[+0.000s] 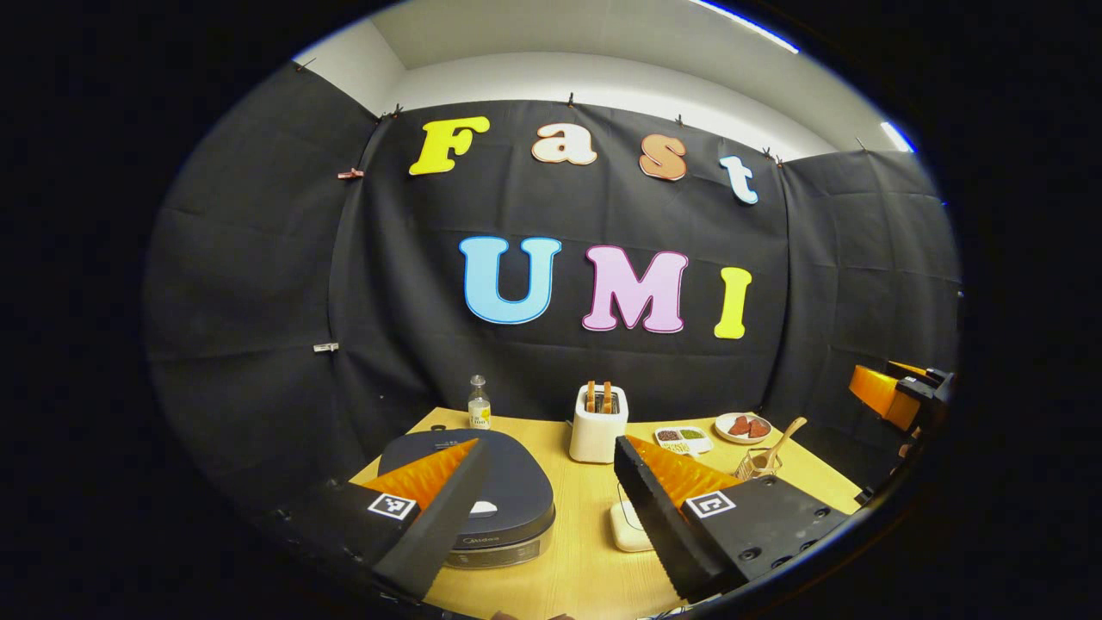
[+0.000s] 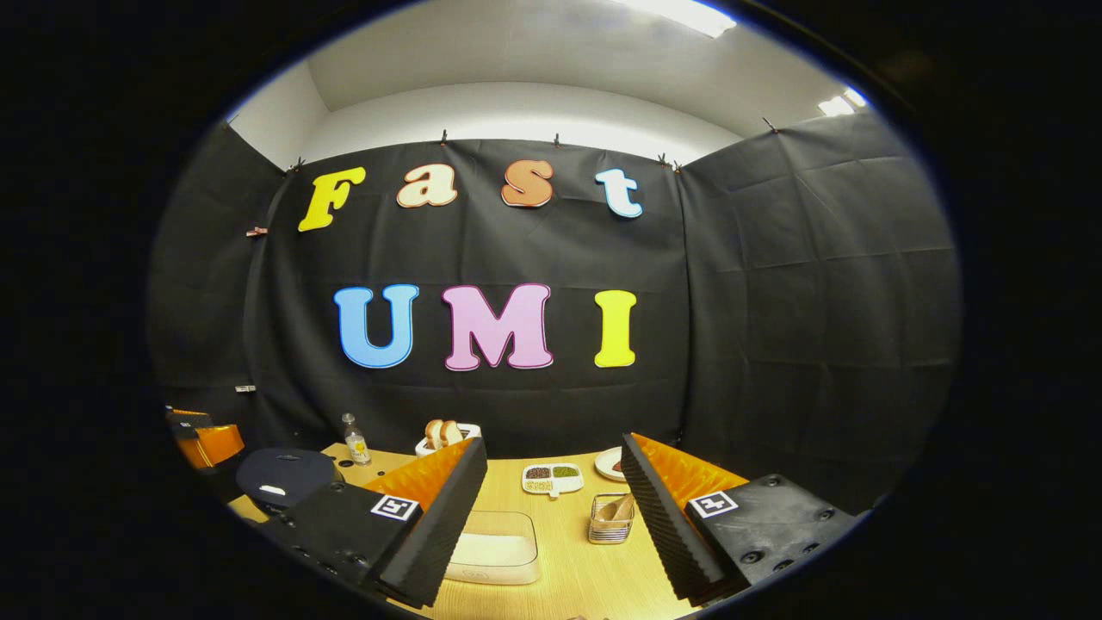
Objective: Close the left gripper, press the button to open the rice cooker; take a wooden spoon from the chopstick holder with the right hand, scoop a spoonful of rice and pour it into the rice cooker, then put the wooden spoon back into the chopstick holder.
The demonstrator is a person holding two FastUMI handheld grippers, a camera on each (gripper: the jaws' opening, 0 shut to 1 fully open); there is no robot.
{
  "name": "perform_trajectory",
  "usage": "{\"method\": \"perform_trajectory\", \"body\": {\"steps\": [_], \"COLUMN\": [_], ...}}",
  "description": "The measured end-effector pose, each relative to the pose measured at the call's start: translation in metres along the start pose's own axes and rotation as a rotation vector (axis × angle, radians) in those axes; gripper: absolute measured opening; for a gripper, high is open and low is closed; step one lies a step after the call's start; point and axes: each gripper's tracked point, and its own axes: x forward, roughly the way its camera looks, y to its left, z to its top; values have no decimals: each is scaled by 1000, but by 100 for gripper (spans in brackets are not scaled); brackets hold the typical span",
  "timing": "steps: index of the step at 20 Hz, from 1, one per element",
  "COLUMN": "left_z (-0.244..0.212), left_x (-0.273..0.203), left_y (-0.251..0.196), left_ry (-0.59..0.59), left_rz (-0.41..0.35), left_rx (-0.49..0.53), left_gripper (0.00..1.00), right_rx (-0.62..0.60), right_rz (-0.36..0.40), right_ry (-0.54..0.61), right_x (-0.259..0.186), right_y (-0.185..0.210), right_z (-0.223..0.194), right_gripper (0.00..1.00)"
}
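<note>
Wooden spoon (image 1: 785, 437) waits in the chopstick holder (image 2: 610, 518) just ahead of the released right tool (image 2: 551, 517), while the left tool (image 1: 551, 508), unclenched, hovers beside the shut rice cooker (image 1: 508, 499), not yet ready to press.

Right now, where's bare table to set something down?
Bare wood between the rice cooker and the rice tray, running back to the toaster; more in front of the wire chopstick holder. The back right is crowded: divided dish, plate, holder.
</note>
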Motion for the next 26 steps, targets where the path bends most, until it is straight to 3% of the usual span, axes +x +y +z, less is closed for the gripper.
{"method": "perform_trajectory", "body": {"steps": [8, 10, 13, 16, 17, 18, 19, 21, 26], "left_z": [-9, -10, -16, -25, -28, -29, -31, -43, -83], "left_x": [18, 25, 36, 46, 50, 54, 57, 63, 80], "left_y": [2, 10, 26, 41, 50, 56, 59, 70, 88], "left_ry": [75, 97, 131, 180, 193, 198, 208, 239, 359], "left_rz": [-46, -50, -44, -42, -33, -31, -29, -13, -16], "left_rx": [-11, -39, -50, -61, -69, -87, -102, -129, -228], "left_gripper": [94, 86, 63, 48, 23, 24, 14, 8, 6], "right_rx": [15, 18, 20, 16, 14, 13, 13, 12, 3], "right_rz": [-23, -29, -42, -55, -61, -68, -75, -89, -130], "right_ry": [3, 5, 15, 27, 27, 29, 33, 42, 68], "right_x": [6, 5, 5, 3, 1, 0, -1, -5, -17], "right_y": [-9, -12, -17, -22, -25, -27, -29, -33, -43], "right_z": [-1, -2, -8, -12, -12, -12, -13, -14, -20], "right_gripper": [98, 98, 98, 98, 98, 98, 98, 98, 98]}}
